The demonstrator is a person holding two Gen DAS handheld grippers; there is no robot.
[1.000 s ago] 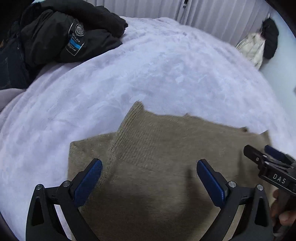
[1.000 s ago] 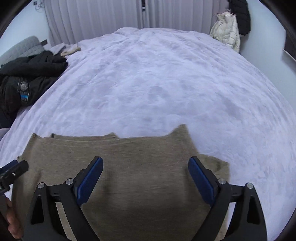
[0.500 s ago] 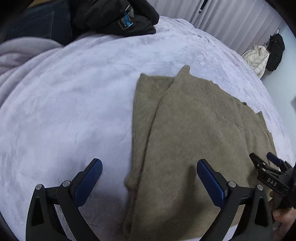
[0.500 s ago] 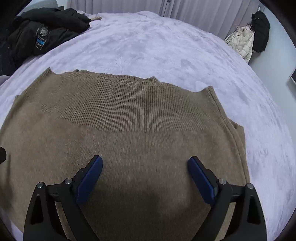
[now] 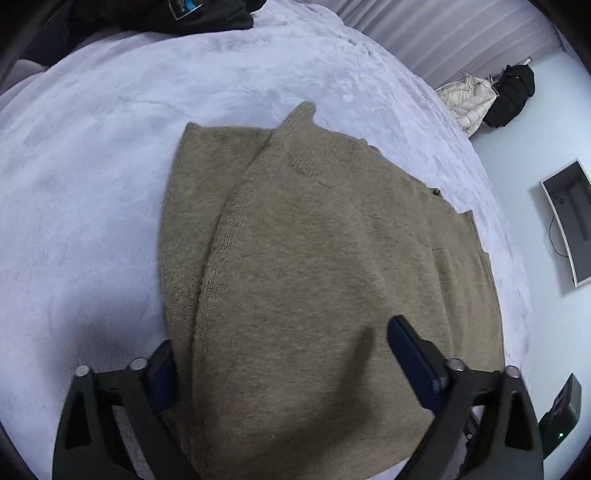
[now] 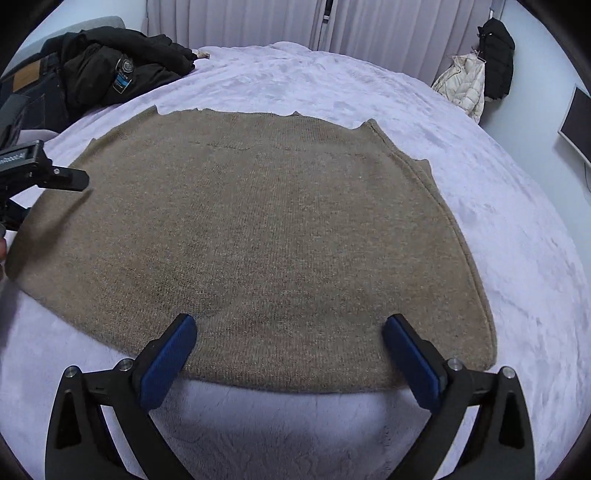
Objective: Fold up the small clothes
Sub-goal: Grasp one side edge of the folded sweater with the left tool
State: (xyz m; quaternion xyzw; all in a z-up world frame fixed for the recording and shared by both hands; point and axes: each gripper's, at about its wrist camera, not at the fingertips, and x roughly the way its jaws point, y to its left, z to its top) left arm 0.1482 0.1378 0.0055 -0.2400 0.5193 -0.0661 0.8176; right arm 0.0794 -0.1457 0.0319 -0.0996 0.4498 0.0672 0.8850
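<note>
A tan knitted sweater (image 5: 314, 258) lies flat and partly folded on the lilac bedspread (image 5: 92, 166). It also shows in the right wrist view (image 6: 266, 236). My left gripper (image 5: 284, 365) is open, low over the sweater's near left edge, its left finger at the cloth's edge. My right gripper (image 6: 291, 354) is open and empty, over the sweater's near hem. The left gripper's body shows at the left edge of the right wrist view (image 6: 37, 173).
A pile of black jackets (image 6: 122, 70) and jeans (image 6: 33, 92) lies at the bed's far left. A cream coat (image 6: 461, 81) and a black coat (image 6: 496, 55) hang at the right wall. A monitor (image 5: 569, 218) is on the wall. Curtains (image 6: 258, 22) are behind.
Both grippers have drawn back toward the sweater's near edge and risen. The sweater now lies flat, in fuller view. Both stay open.
</note>
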